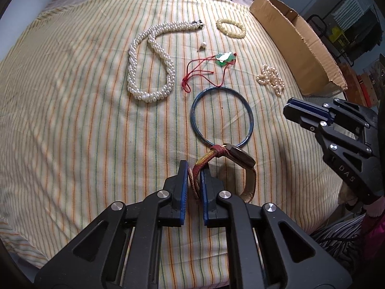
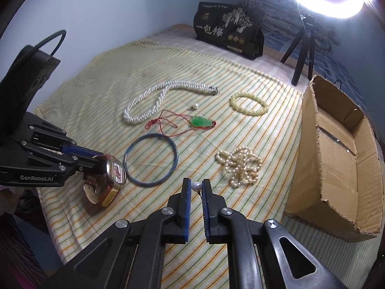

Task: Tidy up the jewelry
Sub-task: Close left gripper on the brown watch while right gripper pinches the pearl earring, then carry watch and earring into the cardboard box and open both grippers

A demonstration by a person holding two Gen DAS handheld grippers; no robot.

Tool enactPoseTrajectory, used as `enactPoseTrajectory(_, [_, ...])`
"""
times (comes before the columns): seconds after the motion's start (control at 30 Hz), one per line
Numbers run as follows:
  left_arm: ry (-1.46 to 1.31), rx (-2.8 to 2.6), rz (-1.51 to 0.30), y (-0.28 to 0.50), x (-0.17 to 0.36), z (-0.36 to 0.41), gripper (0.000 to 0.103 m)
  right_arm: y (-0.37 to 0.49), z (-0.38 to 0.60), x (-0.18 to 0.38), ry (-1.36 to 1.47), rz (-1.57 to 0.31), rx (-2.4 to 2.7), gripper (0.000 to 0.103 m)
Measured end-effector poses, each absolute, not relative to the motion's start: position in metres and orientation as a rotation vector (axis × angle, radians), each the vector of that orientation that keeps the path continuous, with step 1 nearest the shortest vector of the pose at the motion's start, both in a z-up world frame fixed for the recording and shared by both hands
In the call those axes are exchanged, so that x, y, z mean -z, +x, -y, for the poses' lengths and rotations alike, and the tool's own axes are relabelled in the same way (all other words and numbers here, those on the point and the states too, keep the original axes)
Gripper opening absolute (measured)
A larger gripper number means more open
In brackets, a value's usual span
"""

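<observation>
Right wrist: "GenRobot.AI" left claw [image 2: 102,160] grips watch [image 2: 115,171]; right claw [image 2: 196,187] pinches pearl earring [image 2: 196,187].

A striped cloth [image 1: 84,96] covered the bed. Just past the left tongs [image 1: 195,168] lay a blue bangle [image 1: 221,116]. Farther on lay a green pendant on red cord [image 1: 225,59], a thick pearl necklace [image 1: 151,65], a small pearl earring [image 1: 203,45] and a yellow bead bracelet [image 1: 231,28]. Near the right tongs [image 1: 292,108] lay a heap of small pearls [image 1: 270,78] and a cardboard box [image 1: 296,45].
</observation>
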State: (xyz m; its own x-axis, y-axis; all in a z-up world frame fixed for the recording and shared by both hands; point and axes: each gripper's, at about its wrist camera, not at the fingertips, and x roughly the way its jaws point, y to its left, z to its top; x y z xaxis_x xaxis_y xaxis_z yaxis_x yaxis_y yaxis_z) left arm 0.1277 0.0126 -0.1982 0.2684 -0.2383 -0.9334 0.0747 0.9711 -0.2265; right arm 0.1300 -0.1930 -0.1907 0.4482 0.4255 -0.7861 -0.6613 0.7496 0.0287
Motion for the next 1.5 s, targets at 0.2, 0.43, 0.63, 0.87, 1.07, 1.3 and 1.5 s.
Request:
enactPoseTrajectory(0.2, [-0.149, 0.218, -1.240, 0.128, 0.180, -0.017, 0.008, 0.129, 0.199, 0.172, -0.265, -0.836, -0.682, 0.006])
enactPoseTrajectory(0.43, [-0.160, 0.228, -1.185, 0.135, 0.159, -0.007, 0.008, 0.136, 0.211, 0.144, -0.217, -0.789, -0.658, 0.006])
enactPoseTrajectory(0.63, [-0.170, 0.243, -1.147, 0.151, 0.145, 0.007, 0.008, 0.149, 0.236, 0.131, -0.172, -0.762, -0.596, 0.006])
enactPoseTrajectory(0.87, [-0.173, 0.283, -1.100, 0.168, 0.124, 0.033, 0.008, 0.174, 0.275, 0.117, -0.107, -0.745, -0.504, 0.006])
enactPoseTrajectory(1.07, [-0.195, 0.316, -1.055, 0.191, 0.105, 0.060, 0.008, 0.203, 0.302, 0.106, -0.026, -0.750, -0.435, 0.006])
enactPoseTrajectory(1.3, [-0.221, 0.361, -1.020, 0.223, 0.092, 0.097, 0.008, 0.232, 0.330, 0.101, 0.021, -0.746, -0.362, 0.006])
enactPoseTrajectory(1.5, [-0.205, 0.385, -1.003, 0.248, 0.095, 0.130, 0.008, 0.253, 0.340, 0.107, 0.043, -0.764, -0.339, 0.006])
